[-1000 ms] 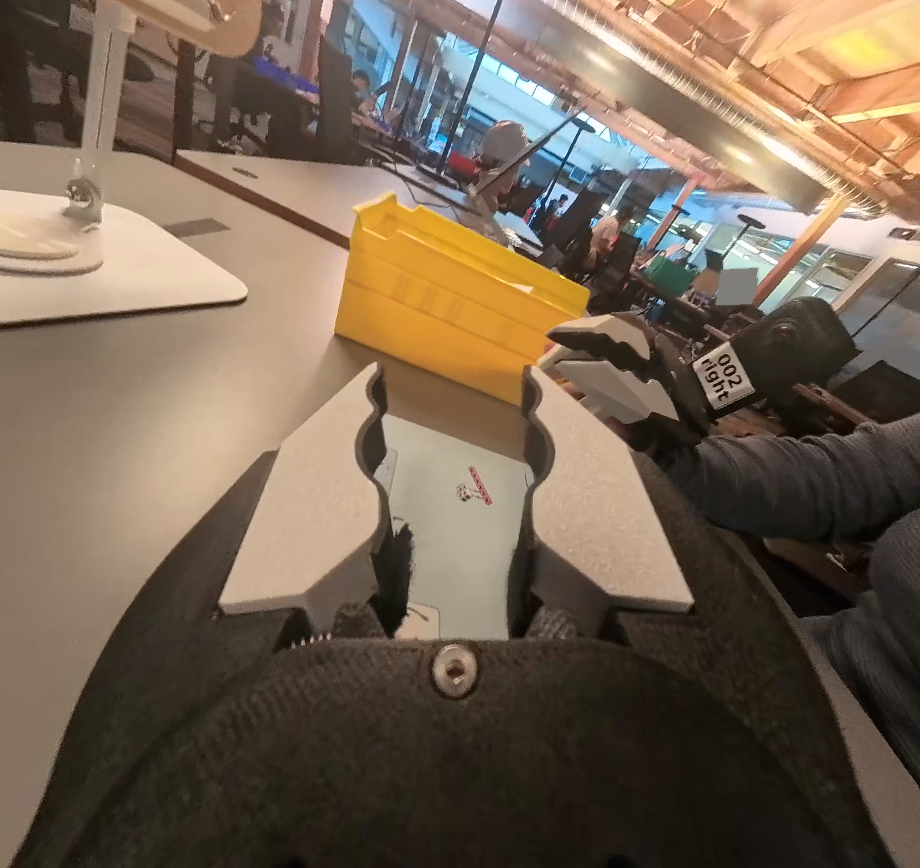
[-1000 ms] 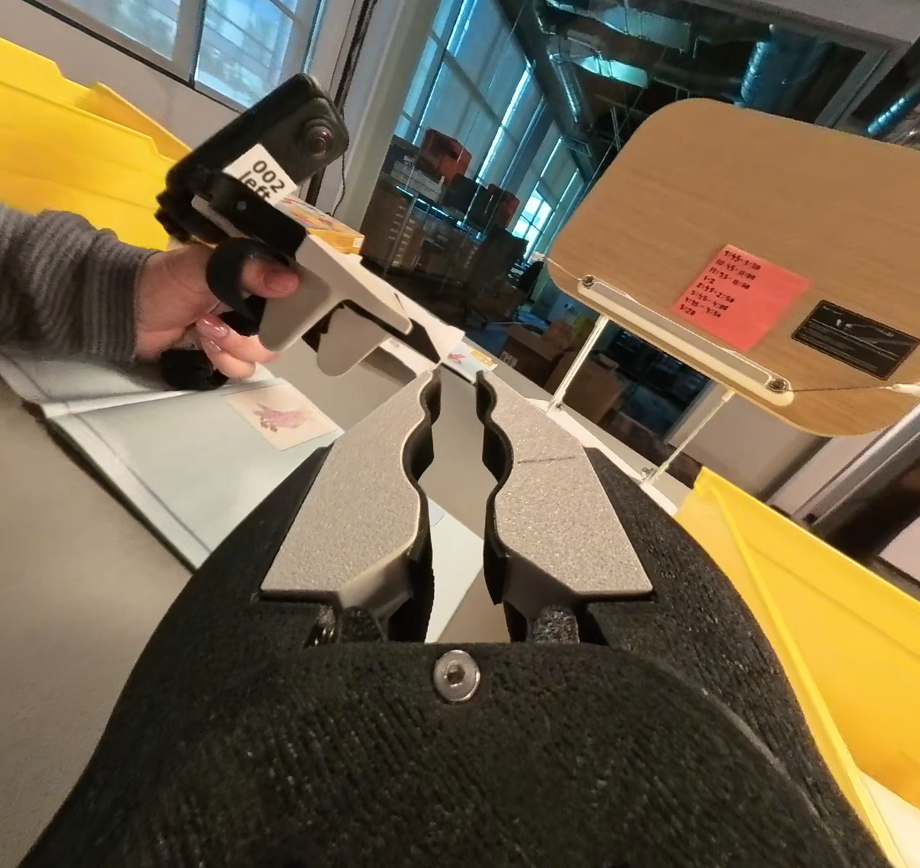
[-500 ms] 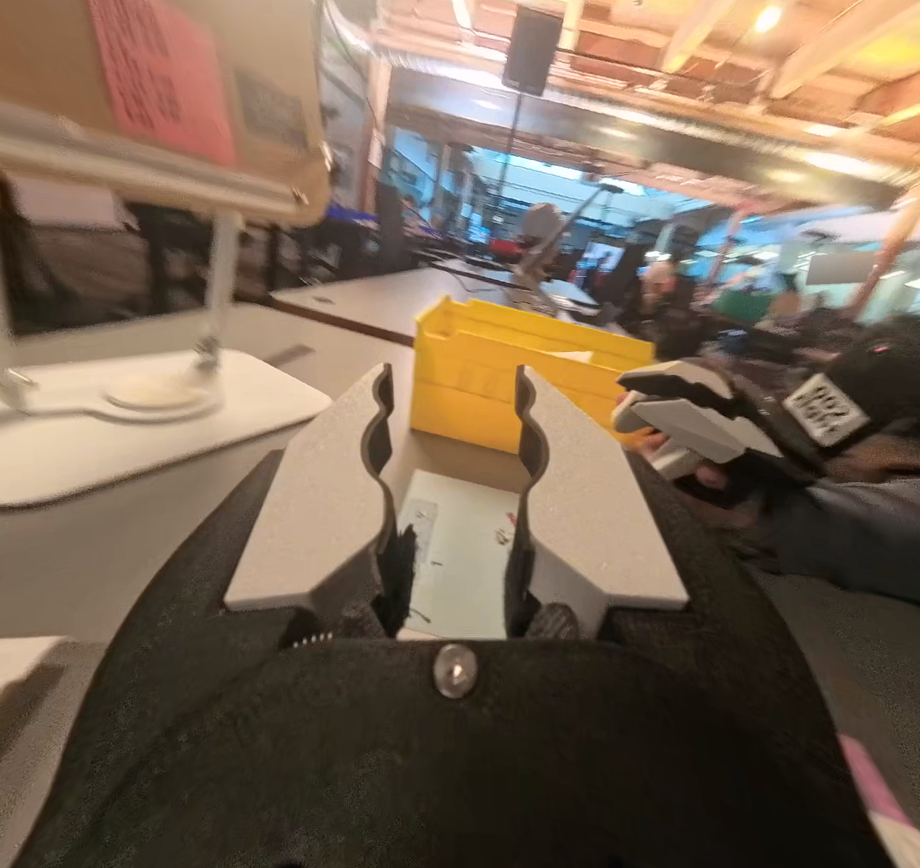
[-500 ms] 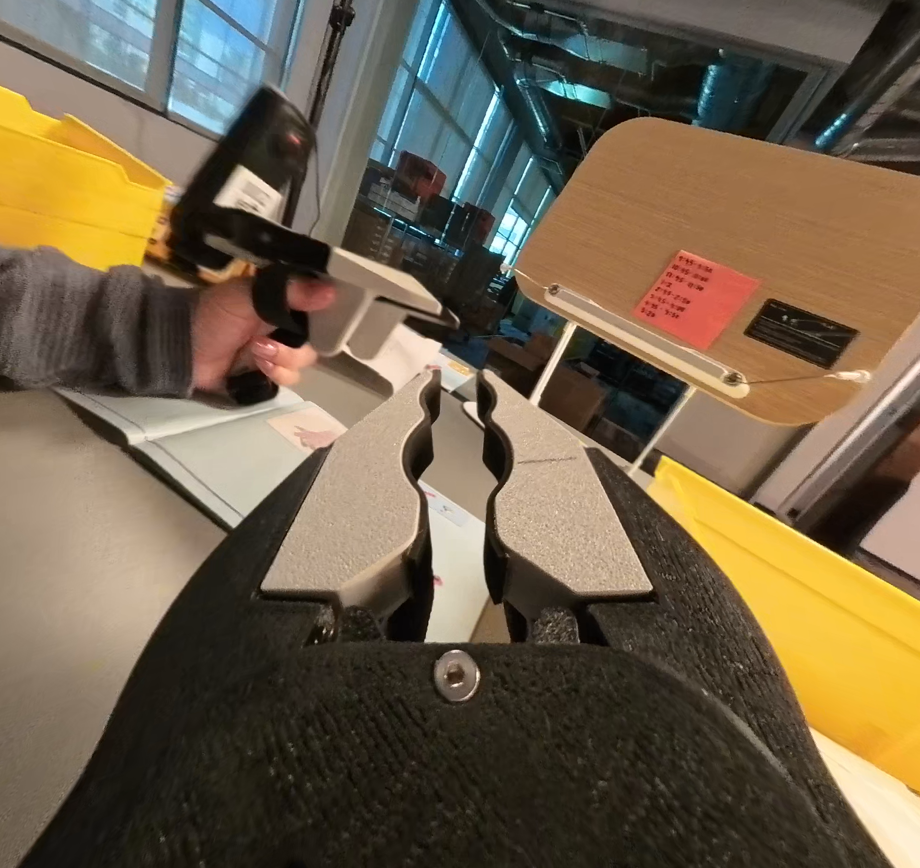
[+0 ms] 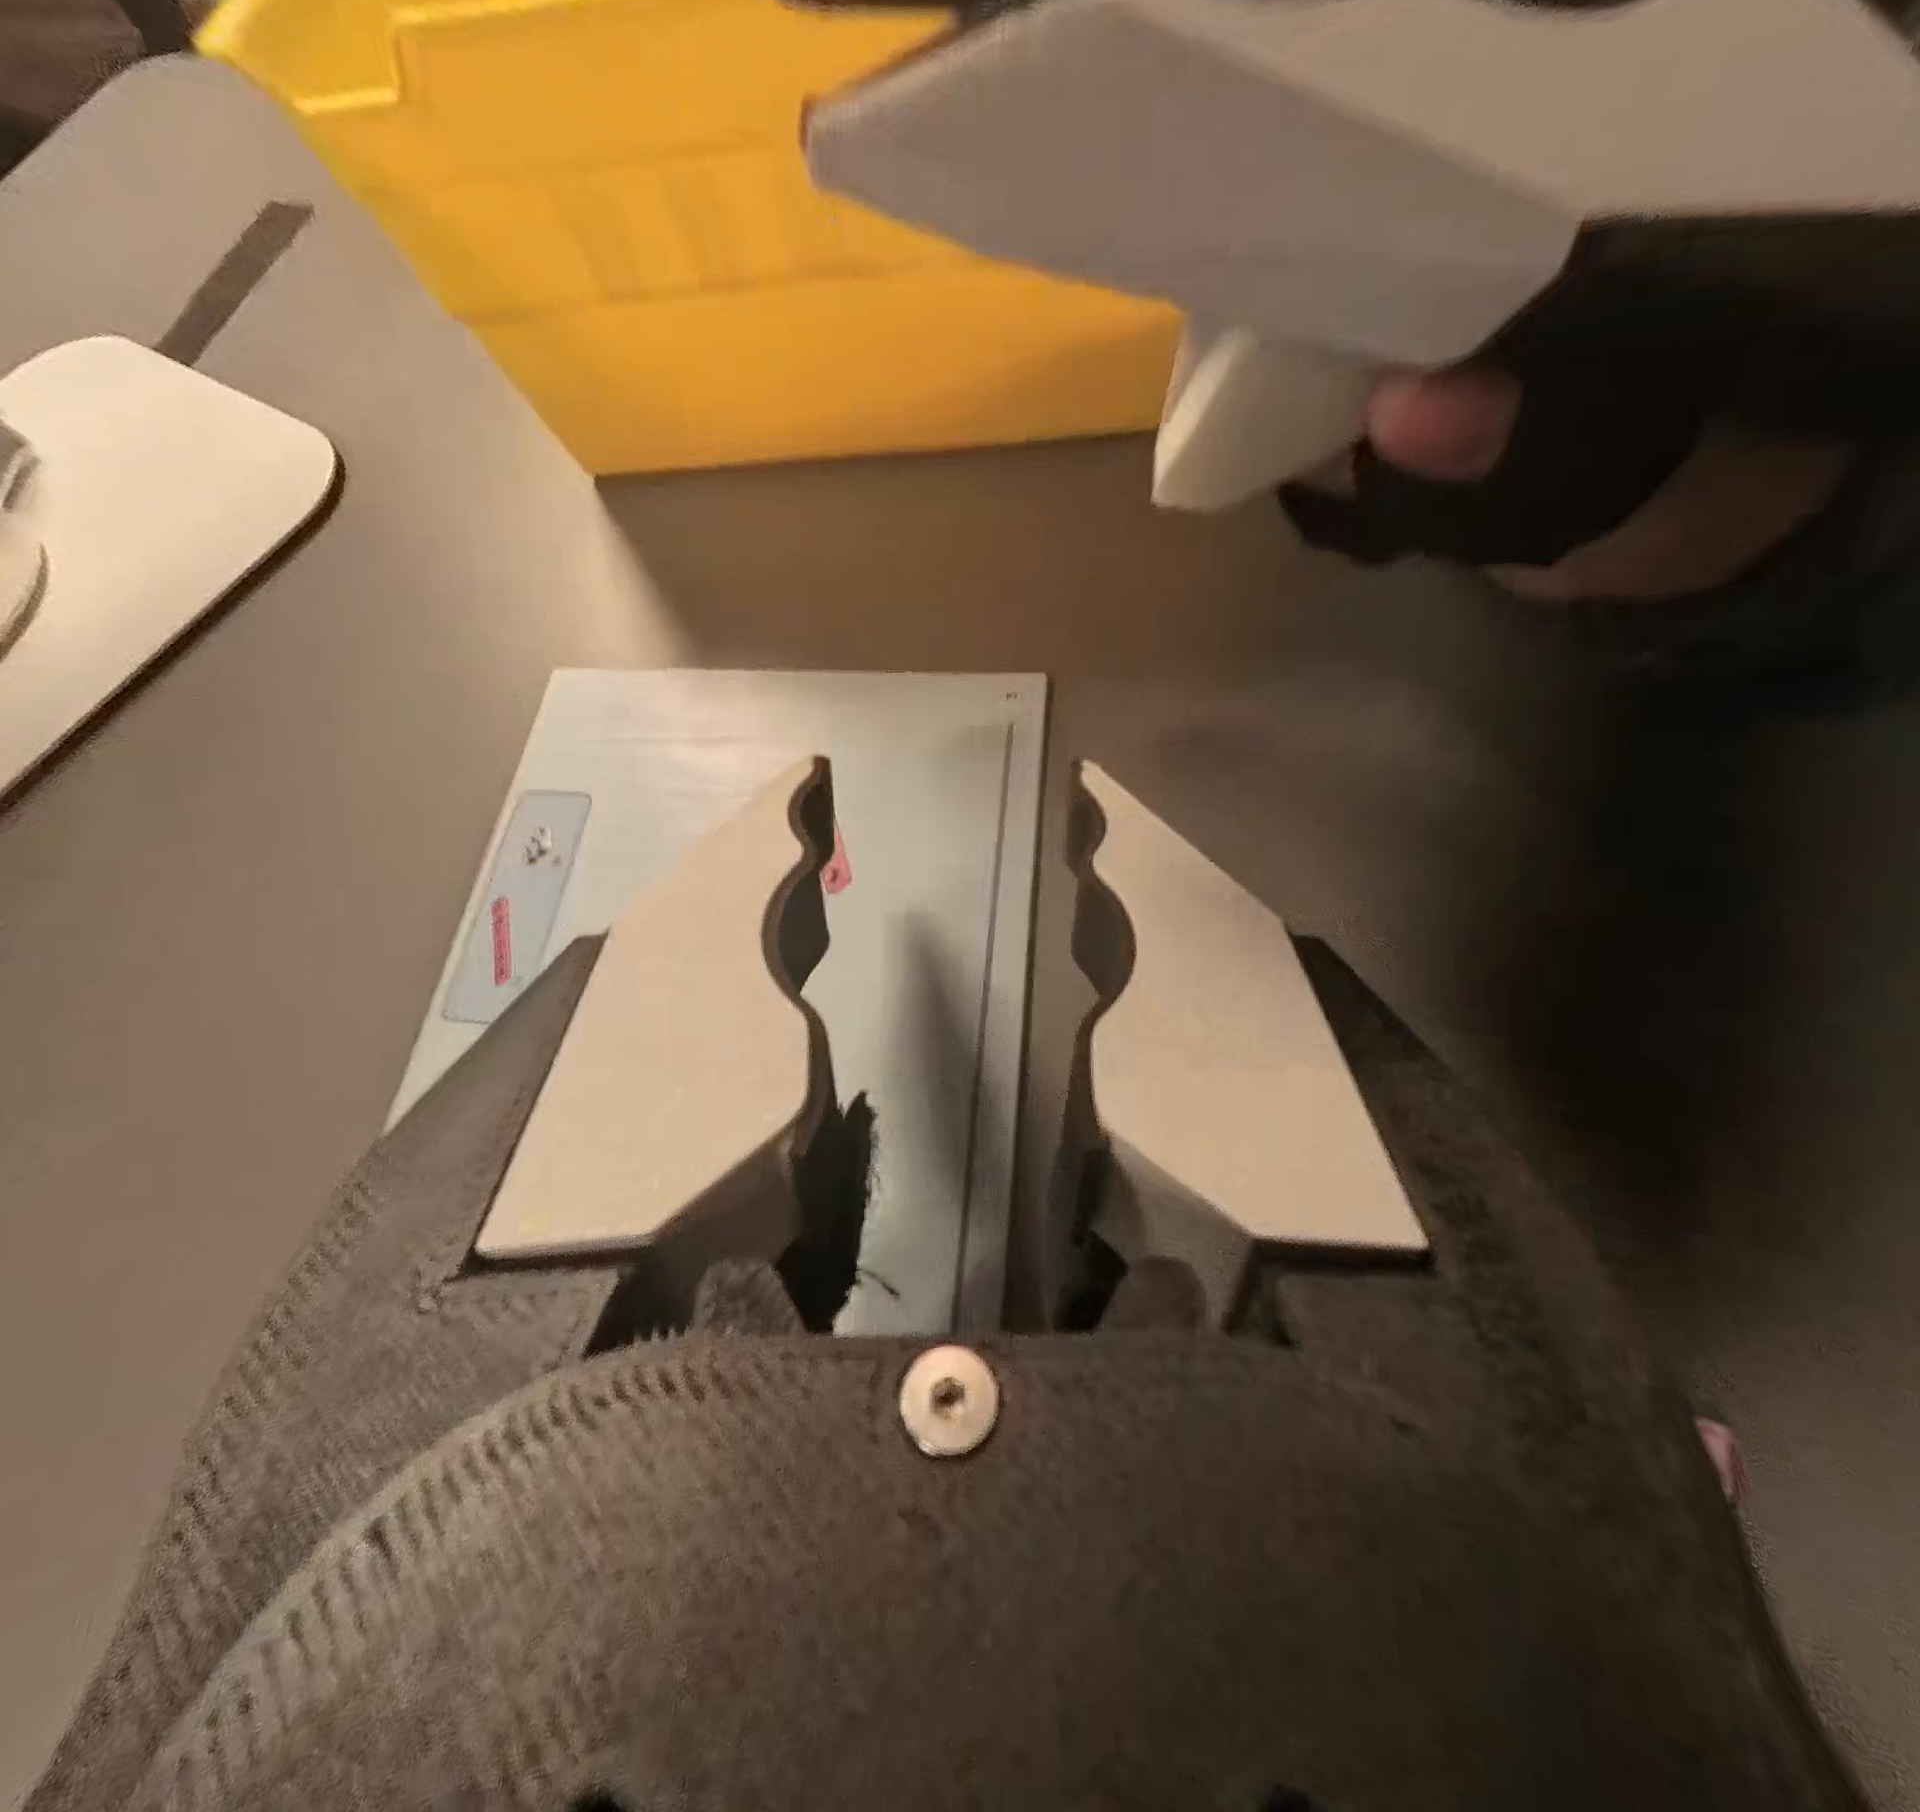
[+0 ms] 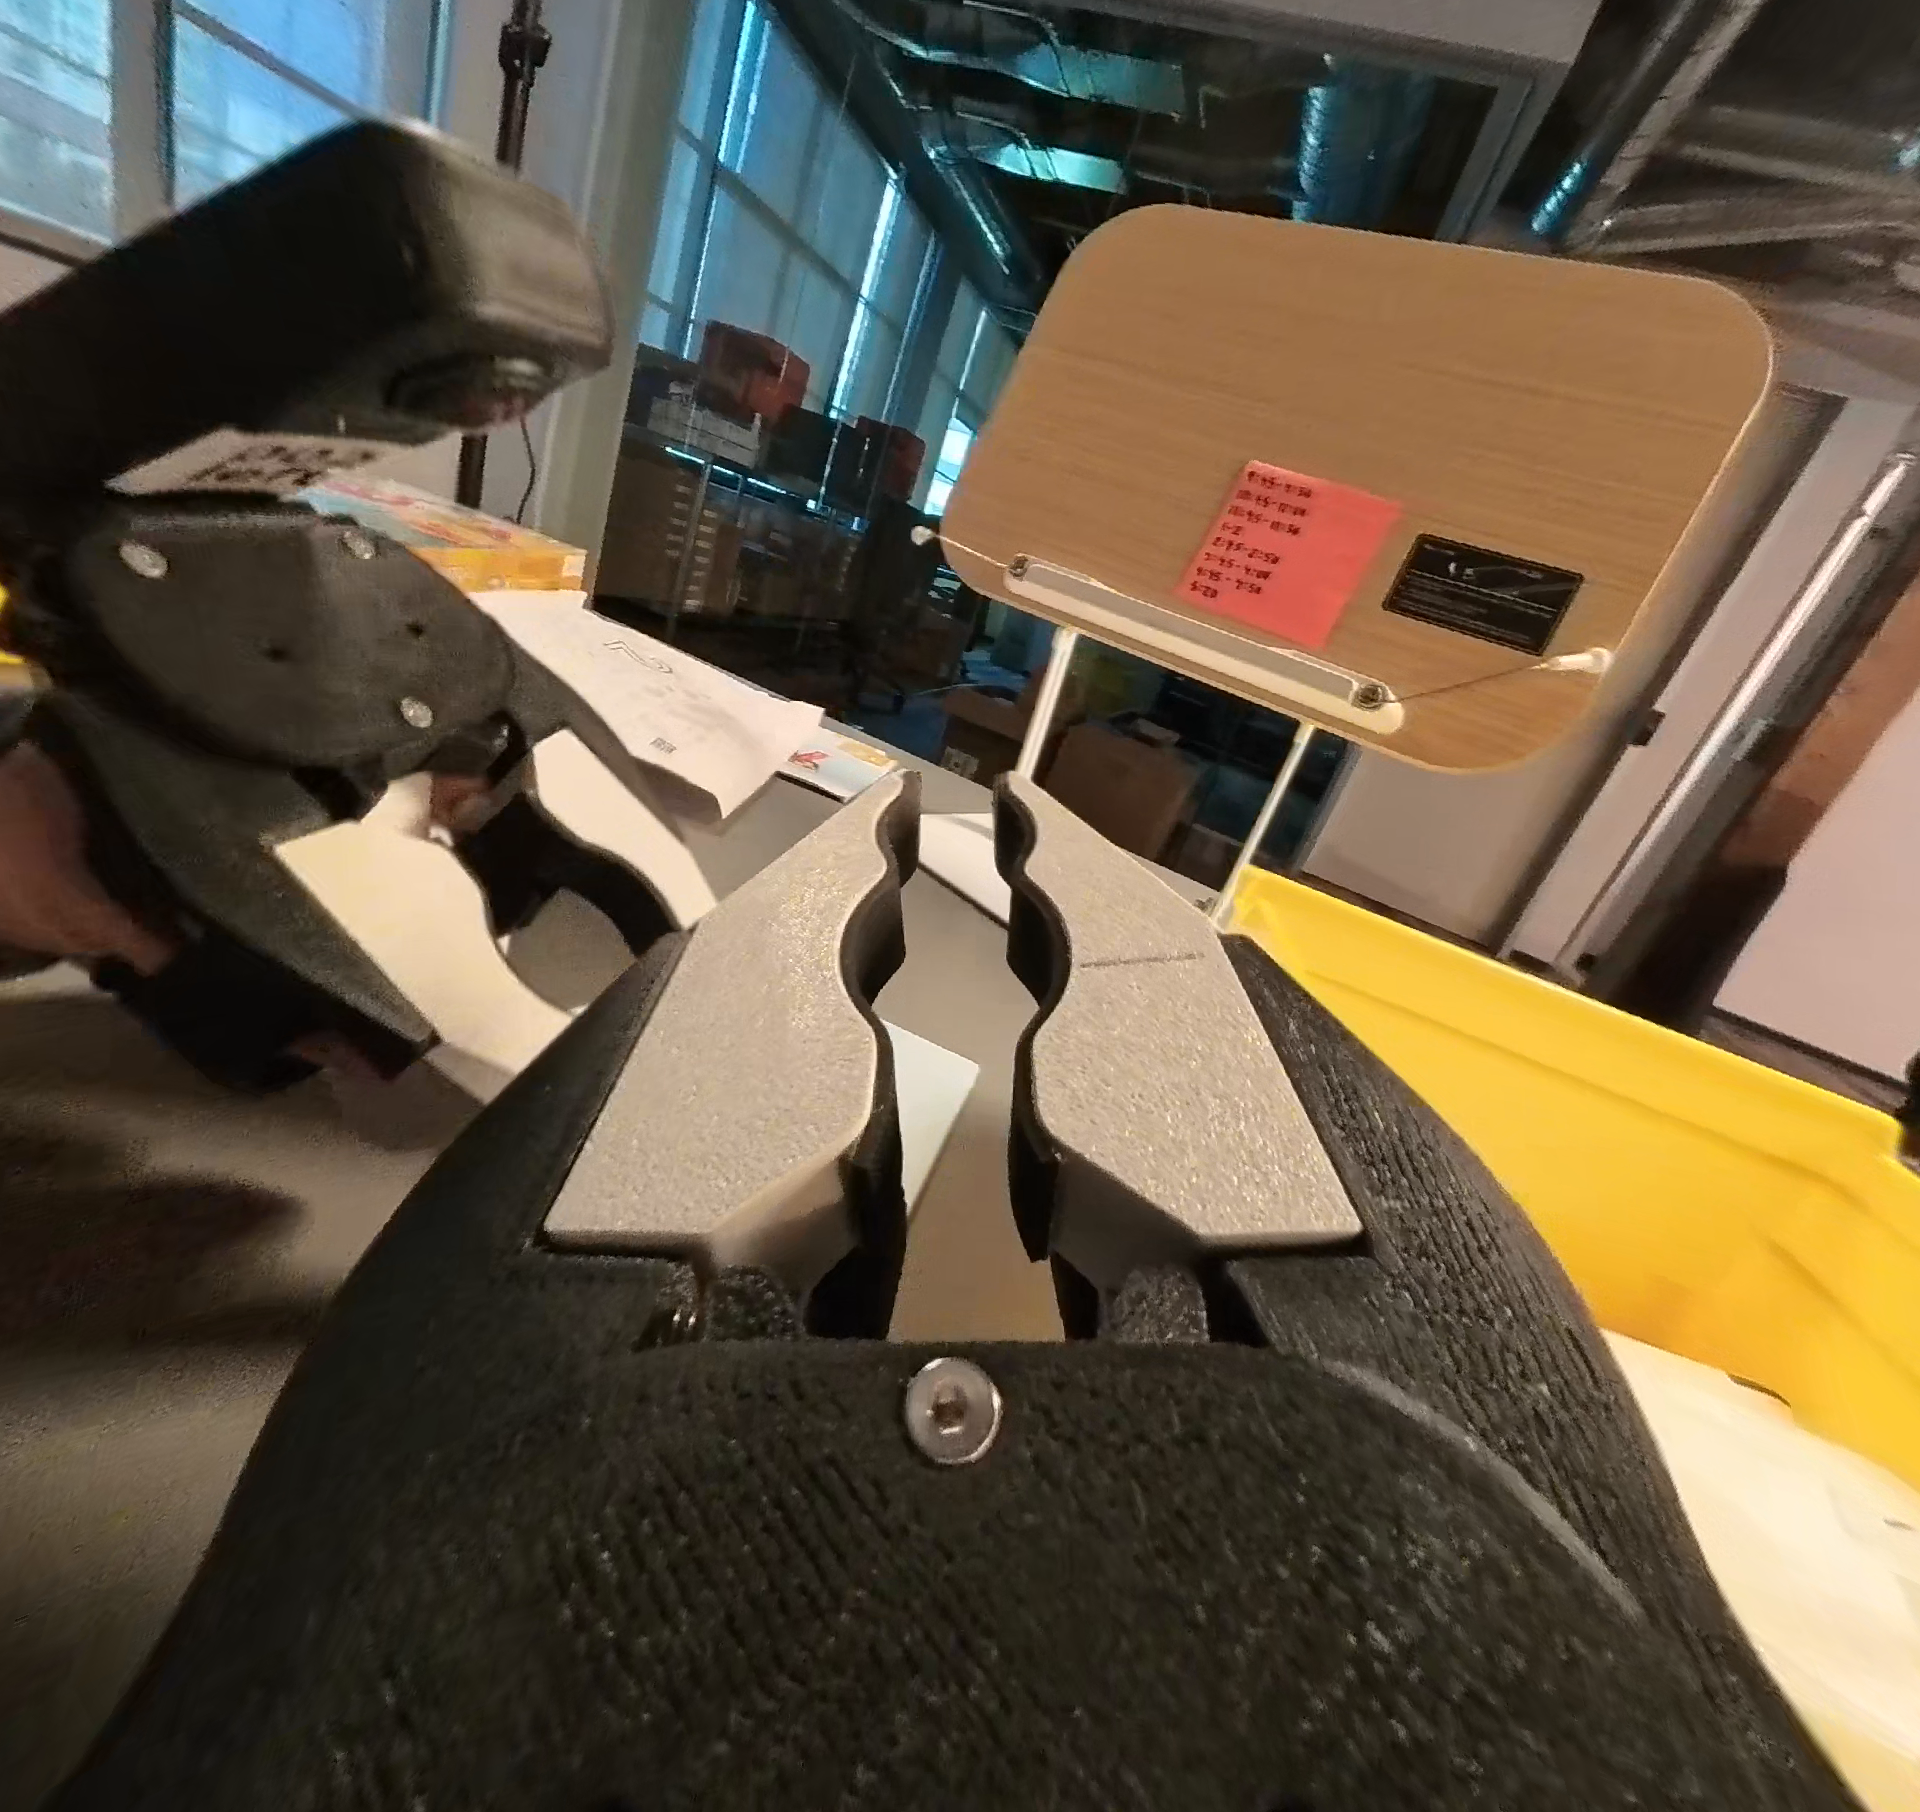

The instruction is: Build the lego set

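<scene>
Now tipped down, the left gripper (image 5: 951,775) hovers with fingers parted and empty over a pale-blue flat sheet (image 5: 727,754); right gripper (image 6: 951,791) fingers narrowly apart, empty

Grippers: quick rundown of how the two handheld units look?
Both match: a left claw and right claw with light grey, wavy-edged fingers lined with dark pads, on a black textured body with one silver screw. The left unit carries a black camera housing and a white label. A black finger strap shows on the right one.

Bin (image 5: 727,204) yellow, 12 o'clock; sheet (image 5: 727,754) pale blue, pink mark; table (image 5: 260,723) grey; note (image 6: 1288,557) pink, wood-grain board (image 6: 1351,391).
</scene>
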`<state>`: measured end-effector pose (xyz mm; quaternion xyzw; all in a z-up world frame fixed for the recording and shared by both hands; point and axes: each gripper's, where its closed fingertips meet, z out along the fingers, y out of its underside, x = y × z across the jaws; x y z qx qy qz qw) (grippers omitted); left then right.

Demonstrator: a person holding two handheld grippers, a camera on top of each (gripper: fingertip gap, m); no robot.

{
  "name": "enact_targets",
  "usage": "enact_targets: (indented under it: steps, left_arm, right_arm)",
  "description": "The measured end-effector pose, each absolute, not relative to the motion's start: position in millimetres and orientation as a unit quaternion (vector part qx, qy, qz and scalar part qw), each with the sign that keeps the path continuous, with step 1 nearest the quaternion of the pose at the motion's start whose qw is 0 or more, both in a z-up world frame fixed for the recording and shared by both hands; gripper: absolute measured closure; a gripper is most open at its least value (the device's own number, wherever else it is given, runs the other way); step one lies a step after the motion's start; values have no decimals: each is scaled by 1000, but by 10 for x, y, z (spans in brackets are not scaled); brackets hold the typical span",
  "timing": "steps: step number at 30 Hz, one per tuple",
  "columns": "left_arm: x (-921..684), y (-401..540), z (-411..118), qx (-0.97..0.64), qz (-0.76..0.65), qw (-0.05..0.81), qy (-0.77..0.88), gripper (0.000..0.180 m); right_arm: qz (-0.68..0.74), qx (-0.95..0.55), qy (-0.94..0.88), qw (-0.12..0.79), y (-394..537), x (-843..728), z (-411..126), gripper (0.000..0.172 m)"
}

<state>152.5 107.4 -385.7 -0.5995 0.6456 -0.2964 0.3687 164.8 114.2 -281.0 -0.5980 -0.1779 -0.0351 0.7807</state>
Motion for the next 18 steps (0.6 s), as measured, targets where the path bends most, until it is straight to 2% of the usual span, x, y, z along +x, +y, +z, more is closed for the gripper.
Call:
enact_targets:
  steps: [7, 10, 12, 18]
  left_arm:
    - [1511, 1071, -3843, -623, -364, 321, 614, 132]
    - [1515, 1096, -3909, -628, -337, 323, 623, 132]
    - [1518, 1184, -3972, -646, -296, 338, 618, 141]
    - [1522, 1165, -4022, -640, -273, 342, 632, 136]
  right_arm:
    - [-27, -605, -163, 779, 1171, 1699, -2825, 160]
    - [-28, -606, -163, 778, 1179, 1700, -2829, 160]
    - [-29, -607, -161, 778, 1178, 1709, -2832, 160]
    - [-27, -607, -158, 778, 1177, 1718, -2834, 160]
